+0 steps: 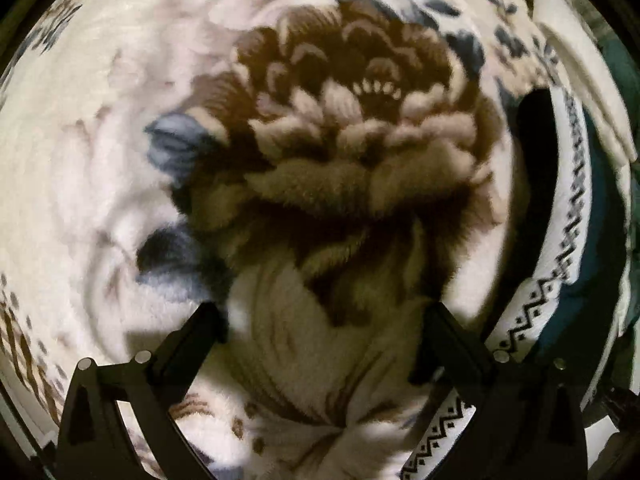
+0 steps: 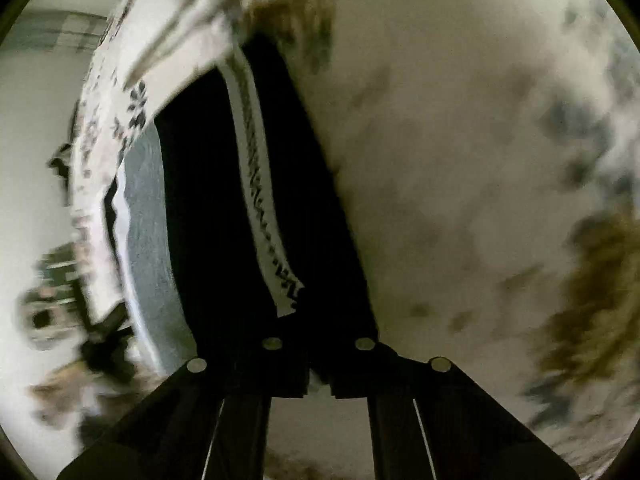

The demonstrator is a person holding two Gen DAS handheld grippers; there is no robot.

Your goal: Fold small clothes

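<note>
A small dark garment with a white band of black zigzags (image 1: 572, 200) lies along the right edge of the left wrist view. My left gripper (image 1: 322, 316) points straight down over the blanket, jaws wide open with nothing between them. Its right finger (image 1: 444, 328) stands just beside the band. In the right wrist view the same dark garment (image 2: 216, 240) stretches up and away from my right gripper (image 2: 318, 312), which is shut on the dark cloth close to the end of the zigzag band (image 2: 260, 200). The fingertips blend into the dark fabric.
A fleece blanket with a large brown flower (image 1: 340, 140) covers the surface under both grippers. White folded cloth (image 1: 580, 80) lies at the far right. White cloth with a dark snowflake print (image 2: 132, 100) hangs at the upper left, with a blurred room (image 2: 40, 120) beyond it.
</note>
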